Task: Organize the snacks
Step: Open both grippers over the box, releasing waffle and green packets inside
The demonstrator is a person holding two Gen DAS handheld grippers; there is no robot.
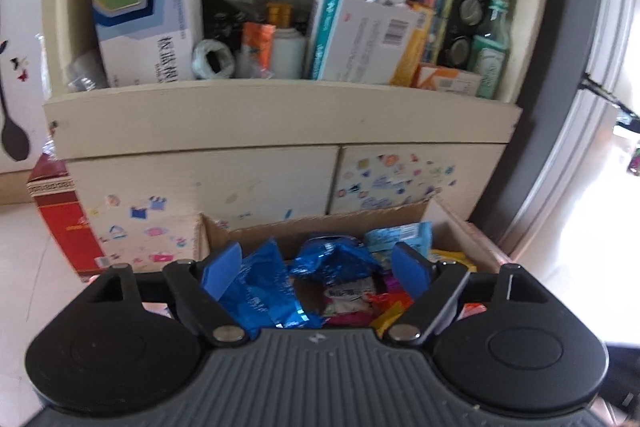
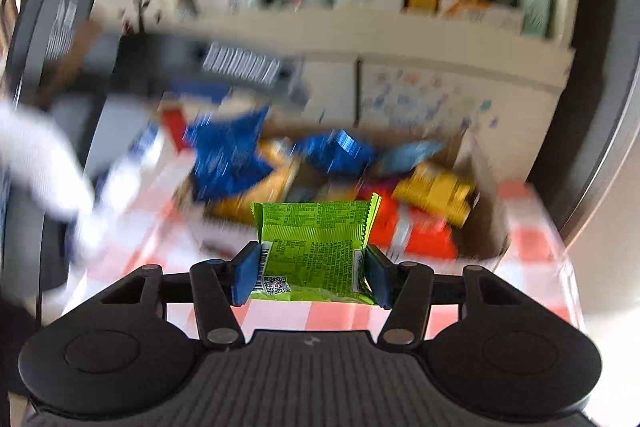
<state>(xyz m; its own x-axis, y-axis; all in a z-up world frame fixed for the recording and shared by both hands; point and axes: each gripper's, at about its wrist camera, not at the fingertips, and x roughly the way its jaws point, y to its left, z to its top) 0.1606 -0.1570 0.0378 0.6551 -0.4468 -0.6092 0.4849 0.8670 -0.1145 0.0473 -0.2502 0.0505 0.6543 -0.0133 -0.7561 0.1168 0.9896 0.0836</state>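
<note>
My left gripper (image 1: 318, 267) is open above a cardboard box (image 1: 280, 227) full of snack packets. A crumpled blue foil packet (image 1: 260, 291) lies against its left finger, not pinched. Another blue packet (image 1: 332, 259) and a light blue one (image 1: 400, 235) lie in the box. My right gripper (image 2: 312, 267) is shut on a green snack packet (image 2: 316, 247), held over the red-checked cloth (image 2: 332, 315) in front of the box (image 2: 480, 235). That view is blurred; blue (image 2: 232, 155), yellow (image 2: 436, 195) and orange (image 2: 416, 231) packets show in the box. The other hand, in a white glove (image 2: 44, 163), shows at left.
A cream cabinet (image 1: 280, 119) stands right behind the box, its shelf crowded with medicine boxes (image 1: 148, 15), a spray can (image 1: 286, 51) and a green bottle (image 1: 494, 39). A red carton (image 1: 64, 219) stands on the floor at left. A dark frame (image 1: 552, 67) rises at right.
</note>
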